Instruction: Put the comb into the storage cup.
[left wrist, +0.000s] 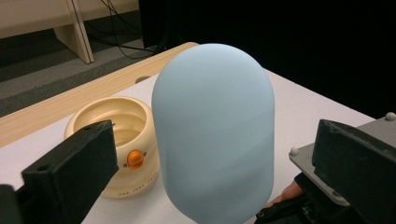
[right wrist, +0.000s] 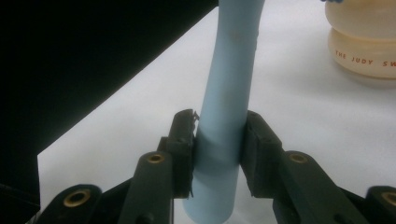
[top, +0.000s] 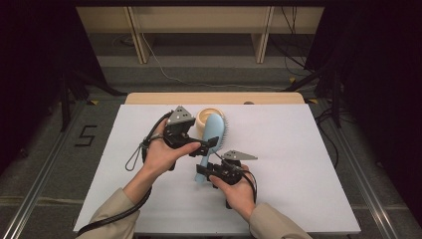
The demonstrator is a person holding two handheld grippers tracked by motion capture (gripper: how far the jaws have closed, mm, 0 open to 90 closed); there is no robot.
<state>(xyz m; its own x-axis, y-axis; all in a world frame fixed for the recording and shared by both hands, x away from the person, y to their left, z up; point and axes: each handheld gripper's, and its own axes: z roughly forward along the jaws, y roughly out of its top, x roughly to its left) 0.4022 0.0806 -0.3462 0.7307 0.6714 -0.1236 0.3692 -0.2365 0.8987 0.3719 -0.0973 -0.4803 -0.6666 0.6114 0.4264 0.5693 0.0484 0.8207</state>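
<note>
**Two grippers are handling the blue hairbrush by the cream pot**

From the high view, the right gripper (top: pixel 215 172) is pinching the handle end of the blue hairbrush (top: pixel 211 137). The brush is pointing away from the person, and its head is sitting just in front of the cream pot (top: pixel 206 115) on the white table (top: pixel 298 174). The left gripper (top: pixel 201 144) is reaching in at the brush's middle.

In the left gripper view, the smooth blue back of the brush (left wrist: pixel 212 135) is standing between the two black jaws. The jaws are wide apart and not touching it. The pot (left wrist: pixel 114 140), with its little orange button (left wrist: pixel 135 159), is sitting just behind.

In the right gripper view, the jaws are squeezing the brush handle (right wrist: pixel 224 135) tight from both sides.

I think the brush is being passed or steadied between the two hands. Next, the left jaws probably need to close gently on the brush head while the right one keeps holding, so the brush is not slipping or bumping the pot.
</note>
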